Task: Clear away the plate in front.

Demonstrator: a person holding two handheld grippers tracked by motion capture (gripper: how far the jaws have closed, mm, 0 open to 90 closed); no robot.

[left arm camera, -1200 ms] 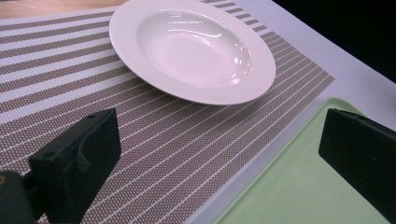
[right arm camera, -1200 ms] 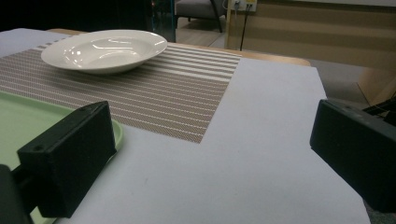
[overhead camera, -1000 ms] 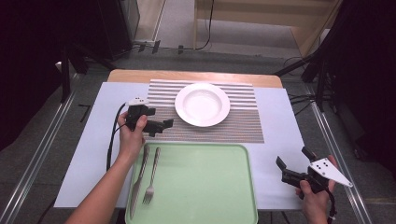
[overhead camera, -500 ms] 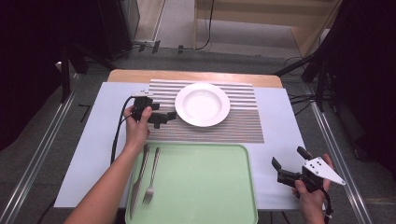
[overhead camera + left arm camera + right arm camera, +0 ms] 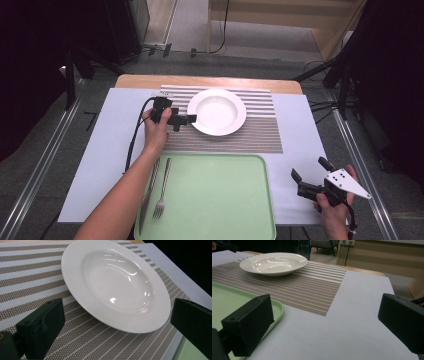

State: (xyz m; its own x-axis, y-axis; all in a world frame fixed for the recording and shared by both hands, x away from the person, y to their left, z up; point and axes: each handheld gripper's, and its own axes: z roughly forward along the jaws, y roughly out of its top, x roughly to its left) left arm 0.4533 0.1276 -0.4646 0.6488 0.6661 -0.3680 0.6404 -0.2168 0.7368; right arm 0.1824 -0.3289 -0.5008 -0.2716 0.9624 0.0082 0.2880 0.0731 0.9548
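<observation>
Left gripper [image 5: 186, 120]: held over the striped placemat [image 5: 260, 132], its jaws spread wide apart and clamped on nothing. In the high view the fingertips sit just beside the near-left rim of the plate; whether they touch it cannot be told from that view.
Left fingers [image 5: 41, 327]: in the left gripper view one black finger rises at lower left and the other at far right, with the plate's near rim lying between them and just ahead of them. Nothing is pinched between the pads.
Plate [image 5: 217, 111]: white, deep-welled, empty, resting flat on the placemat directly ahead of the left fingers and well apart from the right ones.
Right gripper [image 5: 310, 176]: held off the near-right corner of the table covering, jaws standing wide apart, gripping nothing. A grey three-cornered plate sits on top of it.
Right fingers [image 5: 249, 327]: in the right gripper view the two black fingers frame bare pale table covering [image 5: 352, 315]; the plate lies far ahead and to the left of them.
Tray [image 5: 220, 200]: light green, its corner just beside the left-hand finger in the right gripper view.
Fork [image 5: 162, 189]: lying on the tray's left part, behind the left fingers, near the person's forearm.
Knife [image 5: 148, 195]: beside the fork, partly hidden by the forearm.
</observation>
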